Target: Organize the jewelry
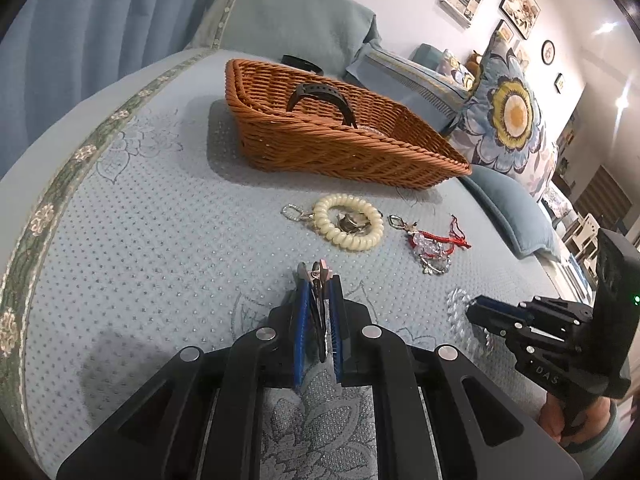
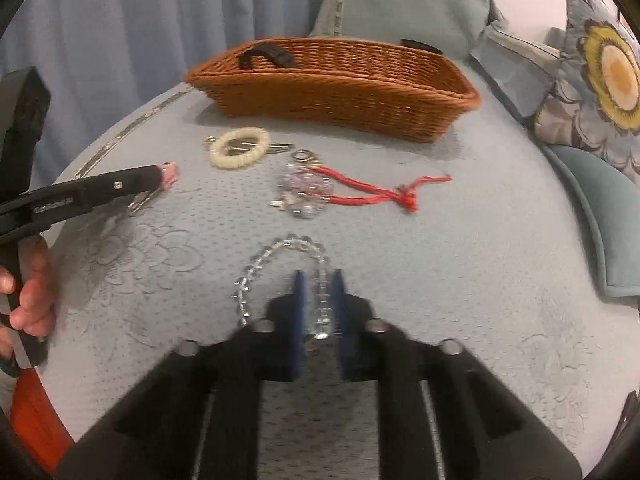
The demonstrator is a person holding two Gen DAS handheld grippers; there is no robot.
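My left gripper [image 1: 317, 280] is shut on a thin pink-tipped hair clip [image 1: 319, 276], held low over the blue bedspread; it also shows in the right wrist view [image 2: 166, 174]. My right gripper [image 2: 319, 280] has its blue pads around a clear bead bracelet [image 2: 280, 248] lying on the bedspread; the jaws look nearly closed on its right strand. A wicker basket [image 1: 320, 148] holds a black watch strap [image 1: 316, 94]. A cream coil bracelet [image 1: 347, 222] with a key ring and a red-cord crystal charm [image 1: 434, 244] lie in front of the basket.
The bedspread [image 1: 160, 240] has a green floral border along the left edge. Pillows, one with a large yellow flower [image 1: 508, 108], lie to the right. A blue curtain [image 1: 80, 20] hangs behind.
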